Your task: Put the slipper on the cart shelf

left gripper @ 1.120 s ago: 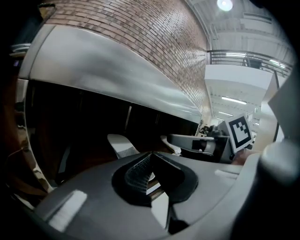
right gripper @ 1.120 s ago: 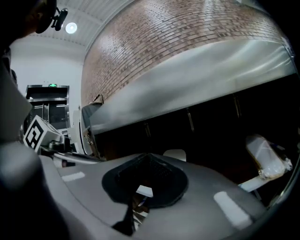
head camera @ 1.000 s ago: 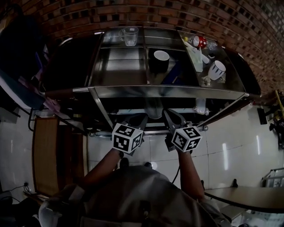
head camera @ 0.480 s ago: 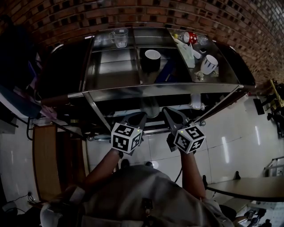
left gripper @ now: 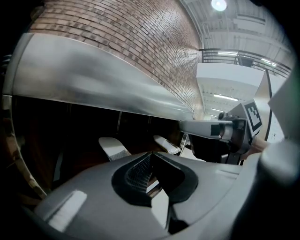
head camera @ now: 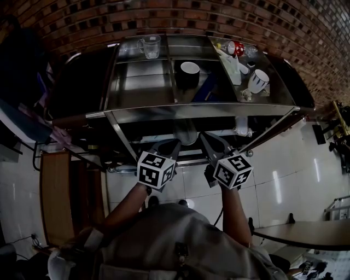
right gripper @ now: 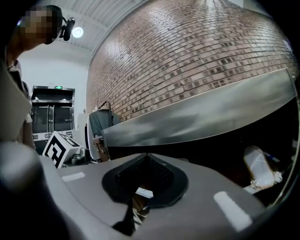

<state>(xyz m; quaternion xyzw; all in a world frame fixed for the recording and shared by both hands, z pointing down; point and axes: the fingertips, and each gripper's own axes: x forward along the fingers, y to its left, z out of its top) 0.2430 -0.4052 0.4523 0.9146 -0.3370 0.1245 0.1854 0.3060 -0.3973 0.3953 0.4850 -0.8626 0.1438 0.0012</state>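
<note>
In the left gripper view, two pale slippers lie on the cart's dark lower shelf (left gripper: 84,140): one slipper (left gripper: 114,147) at the left and a second slipper (left gripper: 166,144) to its right. A pale shape (head camera: 185,134) under the top shelf in the head view may be one of them. My left gripper (head camera: 174,143) (left gripper: 152,157) and right gripper (head camera: 206,138) (right gripper: 146,159) hang side by side just in front of the cart's front rail (head camera: 197,113). Both are shut and hold nothing. Neither touches a slipper.
The steel cart's top shelf holds a glass mug (head camera: 149,46), a white bowl (head camera: 190,68), a striped cup (head camera: 258,80) and several small items. A plastic bottle (head camera: 244,131) (right gripper: 260,171) lies on the lower shelf at the right. A brick wall (head camera: 164,16) stands behind, and a wooden cabinet (head camera: 57,191) at the left.
Both grippers stay where they were, shut and empty. The head view has shifted slightly, so the cart sits a little more to the left and higher.
</note>
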